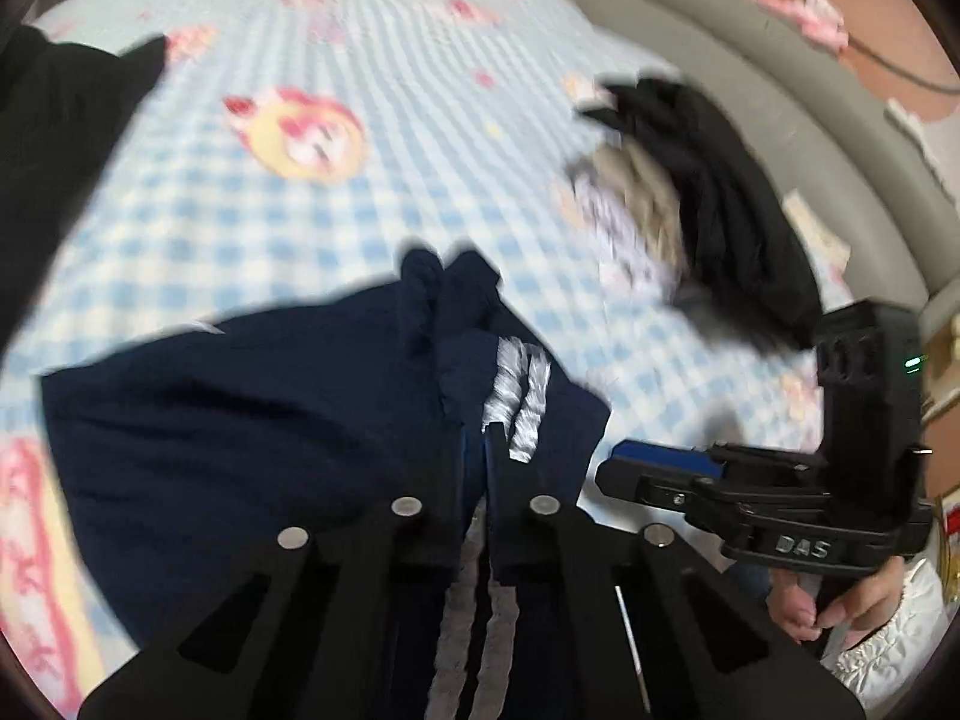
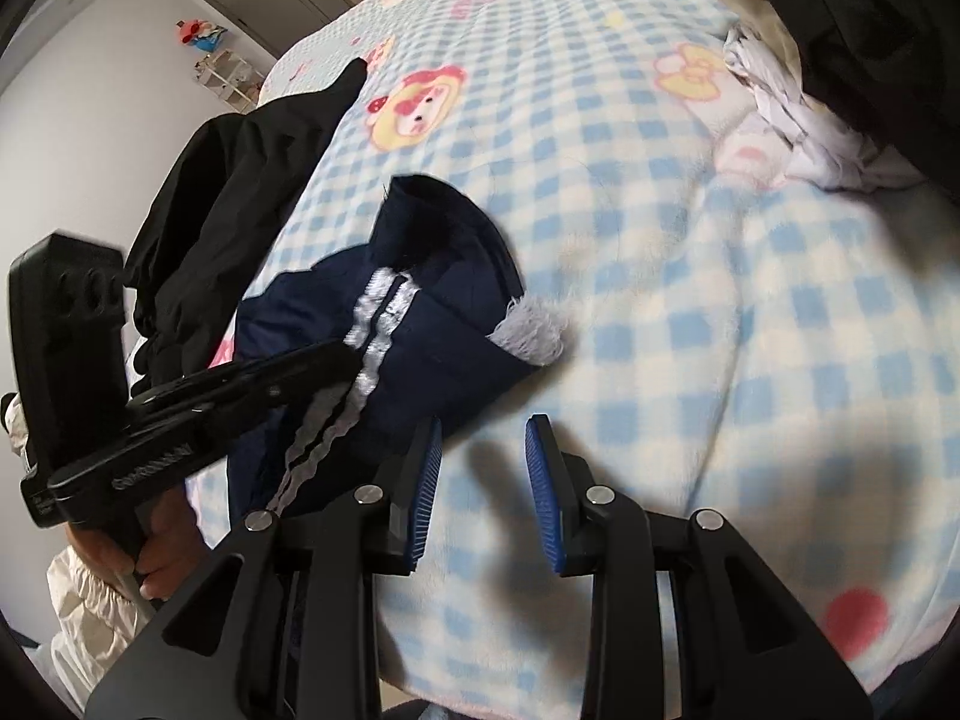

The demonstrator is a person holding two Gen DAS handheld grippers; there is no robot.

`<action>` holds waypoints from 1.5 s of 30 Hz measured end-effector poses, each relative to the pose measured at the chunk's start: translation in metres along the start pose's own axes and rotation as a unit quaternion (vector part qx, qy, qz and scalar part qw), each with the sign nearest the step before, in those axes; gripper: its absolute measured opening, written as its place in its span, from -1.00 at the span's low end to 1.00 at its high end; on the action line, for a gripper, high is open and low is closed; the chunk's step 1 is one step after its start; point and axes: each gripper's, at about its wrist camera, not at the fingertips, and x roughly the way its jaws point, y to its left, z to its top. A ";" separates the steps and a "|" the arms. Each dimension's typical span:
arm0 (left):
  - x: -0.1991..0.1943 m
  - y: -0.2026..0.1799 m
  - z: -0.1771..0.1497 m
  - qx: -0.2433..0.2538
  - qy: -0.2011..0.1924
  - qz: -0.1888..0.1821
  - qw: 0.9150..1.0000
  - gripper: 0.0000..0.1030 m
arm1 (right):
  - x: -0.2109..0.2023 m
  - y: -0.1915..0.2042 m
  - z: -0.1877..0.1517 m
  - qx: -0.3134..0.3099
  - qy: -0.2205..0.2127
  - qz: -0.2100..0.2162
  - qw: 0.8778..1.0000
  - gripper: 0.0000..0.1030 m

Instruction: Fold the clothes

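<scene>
Item: navy garment (image 1: pixel 252 420) with white side stripes (image 1: pixel 519 402), lying bunched on the blue-checked blanket (image 1: pixel 360 120) at 6 o'clock in the left wrist view, its cuff end turned up toward 12. Left gripper (image 1: pixel 485 438): jaws pressed together on a fold of the navy cloth beside the stripes, apparently pinching that edge so it can be lifted or carried over for a fold. Right gripper (image 2: pixel 483 480): jaws standing partly apart, nothing between the blue pads (image 2: pixel 543 486), hovering over bare blanket just beside the garment's 4 o'clock edge; judged to be waiting to take a second corner. Person's hand (image 2: pixel 153 564) grips the left tool's handle at 8 o'clock in the right wrist view. Black garment (image 2: pixel 240 180) draped over the bed edge at 10 o'clock, set aside. Mixed clothes pile (image 1: pixel 690 204) at 2 o'clock in the left view, well apart, unfolded. Fold judged barely begun.
</scene>
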 end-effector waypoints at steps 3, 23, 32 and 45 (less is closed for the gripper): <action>-0.035 0.021 0.000 -0.037 -0.048 0.015 0.998 -0.91 | -0.001 0.006 0.006 -0.006 -0.010 0.002 1.000 -0.41; -0.035 0.115 0.001 -0.119 -0.052 0.034 0.991 -0.22 | 0.038 0.016 0.065 -0.022 -0.011 -0.052 0.998 -0.29; -0.023 0.101 -0.006 -0.095 -0.048 0.078 0.991 -0.92 | 0.036 0.013 0.067 -0.022 -0.018 -0.069 0.997 -0.29; -0.037 0.142 -0.034 -0.140 -0.027 0.118 0.983 -0.92 | 0.076 0.053 0.092 -0.074 0.004 -0.027 0.997 -0.29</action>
